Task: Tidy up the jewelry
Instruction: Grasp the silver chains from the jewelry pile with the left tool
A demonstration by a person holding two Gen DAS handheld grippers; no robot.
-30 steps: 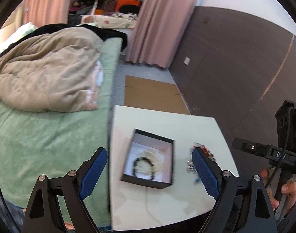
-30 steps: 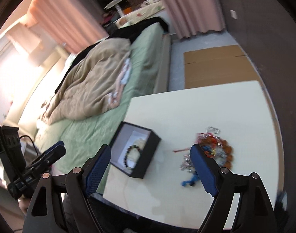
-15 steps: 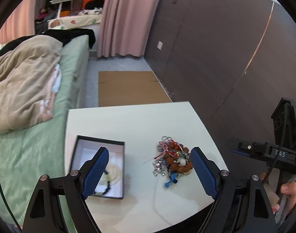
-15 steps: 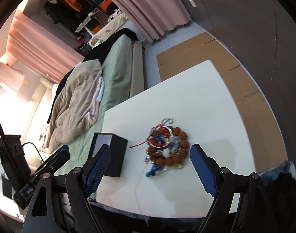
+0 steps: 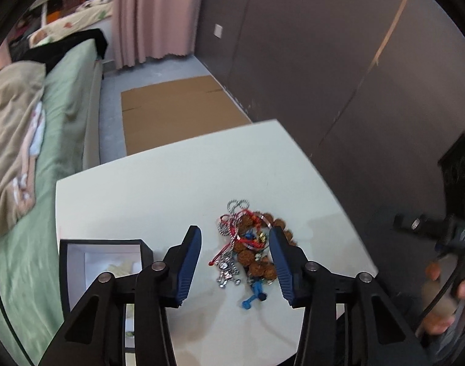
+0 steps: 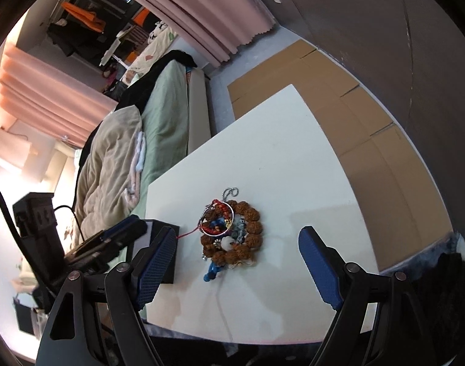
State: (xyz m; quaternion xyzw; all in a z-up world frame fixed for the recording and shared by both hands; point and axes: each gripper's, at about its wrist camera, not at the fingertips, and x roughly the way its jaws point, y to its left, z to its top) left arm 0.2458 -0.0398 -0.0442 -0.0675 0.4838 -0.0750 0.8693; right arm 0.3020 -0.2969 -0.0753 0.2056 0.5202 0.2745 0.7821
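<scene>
On the white worktop (image 5: 171, 189), a tangled heap of brown bead bracelet, silver chains and red cord (image 5: 247, 244) lies between the closing, empty left claw (image 5: 235, 262), the open black jewelry box (image 5: 80, 250) at its nine o'clock, while the right claw (image 6: 235, 262) gapes wide, empty.

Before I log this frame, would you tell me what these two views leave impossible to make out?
- Black box: in the left wrist view the left gripper, its jaws closing, covers the near half; in the right wrist view the interior is hidden.
- Jewelry pile: pieces are tangled and too small to count in either view.
- Hand at the left view's right edge: blurred, and cut off by the edge.
- Right gripper: open, but its height above the table is unclear.
</scene>
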